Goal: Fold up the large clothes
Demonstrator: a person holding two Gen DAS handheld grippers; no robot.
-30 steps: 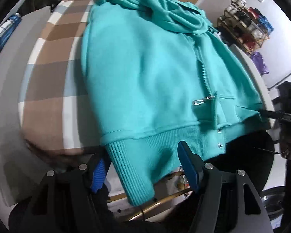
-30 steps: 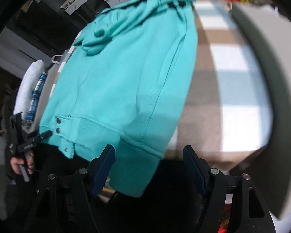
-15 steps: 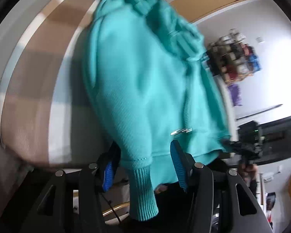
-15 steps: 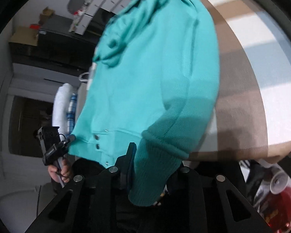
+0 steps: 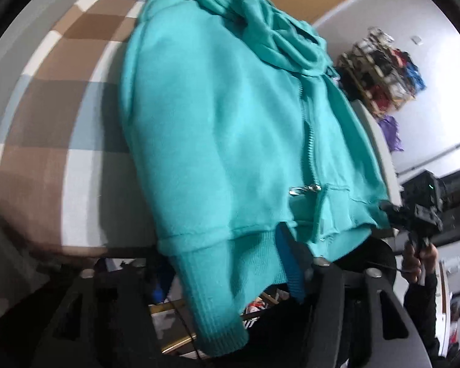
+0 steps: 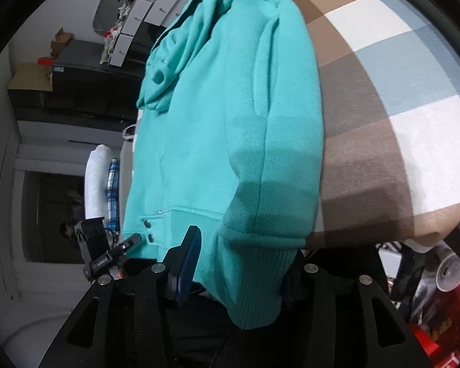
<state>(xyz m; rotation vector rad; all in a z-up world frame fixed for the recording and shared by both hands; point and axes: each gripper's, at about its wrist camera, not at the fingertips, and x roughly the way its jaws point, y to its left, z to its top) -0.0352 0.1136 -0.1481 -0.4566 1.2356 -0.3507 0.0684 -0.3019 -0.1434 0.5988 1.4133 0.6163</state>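
Teal fleece, a zip hoodie (image 5: 217, 128), lies on the checked bedcover (image 5: 46, 116), both ribbed cuffs hanging off the near edge. The left gripper (image 5: 227, 276) grasps one cuff; the right gripper (image 6: 242, 263), its jaws just reopening, straddles the other, grip unclear.

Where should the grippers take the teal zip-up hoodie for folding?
At the ribbed cuffs of the teal zip-up hoodie, coming from the hem end: both hang off the checked blanket's near edge, free for jaws to straddle.
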